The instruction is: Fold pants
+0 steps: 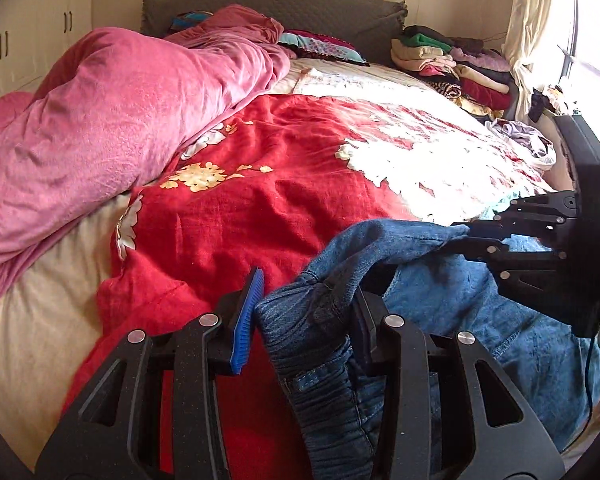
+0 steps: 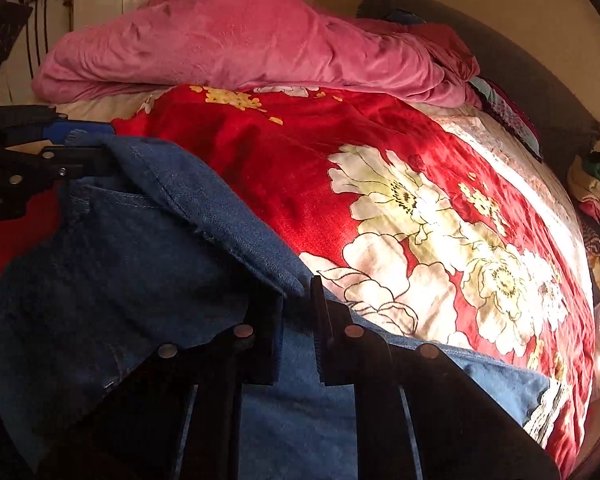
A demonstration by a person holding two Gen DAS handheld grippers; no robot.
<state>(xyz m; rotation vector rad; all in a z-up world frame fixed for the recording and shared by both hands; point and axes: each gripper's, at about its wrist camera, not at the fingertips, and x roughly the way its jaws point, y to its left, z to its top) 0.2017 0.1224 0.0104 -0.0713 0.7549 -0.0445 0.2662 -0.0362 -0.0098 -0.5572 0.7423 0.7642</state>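
Note:
Blue denim pants (image 1: 480,320) lie bunched on the near part of the bed. In the left wrist view my left gripper (image 1: 306,316) is shut on their gathered elastic waistband, with the blue pad (image 1: 248,320) pressing on its left side. My right gripper (image 1: 466,236) comes in from the right, shut on a raised fold of the denim. In the right wrist view the pants (image 2: 120,260) hang as a lifted sheet between the two tools. The cloth's edge runs into my right gripper (image 2: 298,320), and my left gripper (image 2: 104,146) clamps the far corner at the left edge.
A red floral blanket (image 1: 260,200) covers the bed. A heaped pink duvet (image 1: 100,120) lies along its left side. Stacked folded clothes (image 1: 452,64) sit at the back right by the grey headboard (image 1: 320,4). A curtain and a bright window (image 1: 540,20) are on the right.

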